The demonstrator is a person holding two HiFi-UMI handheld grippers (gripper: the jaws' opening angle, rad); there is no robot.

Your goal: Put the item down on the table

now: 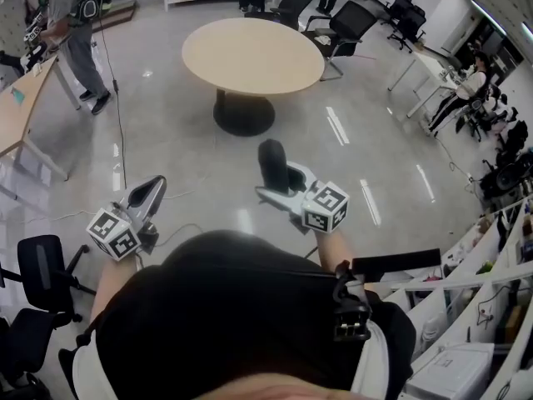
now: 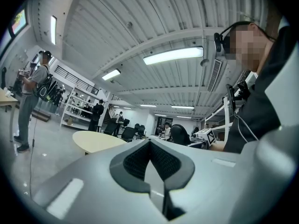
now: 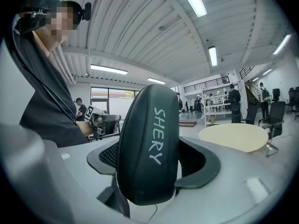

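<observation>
A black oblong case [image 1: 271, 161] with the white word SHERY on it [image 3: 149, 143] stands upright between the jaws of my right gripper [image 1: 281, 183], which is shut on it. It hangs over the floor, short of the round beige table [image 1: 252, 55]. In the right gripper view that gripper [image 3: 153, 161] has the table [image 3: 233, 136] ahead to the right. My left gripper [image 1: 154, 188] is off to the left over the floor, shut with nothing in it. In its own view the left gripper [image 2: 149, 143] has its pads meeting at the tips, with the table [image 2: 96, 141] ahead to the left.
Black office chairs [image 1: 337, 25] stand behind the round table. A wooden desk [image 1: 21, 111] and a standing person [image 1: 75, 36] are at the far left. More chairs [image 1: 37, 277] are at lower left, white shelving [image 1: 466, 307] at lower right.
</observation>
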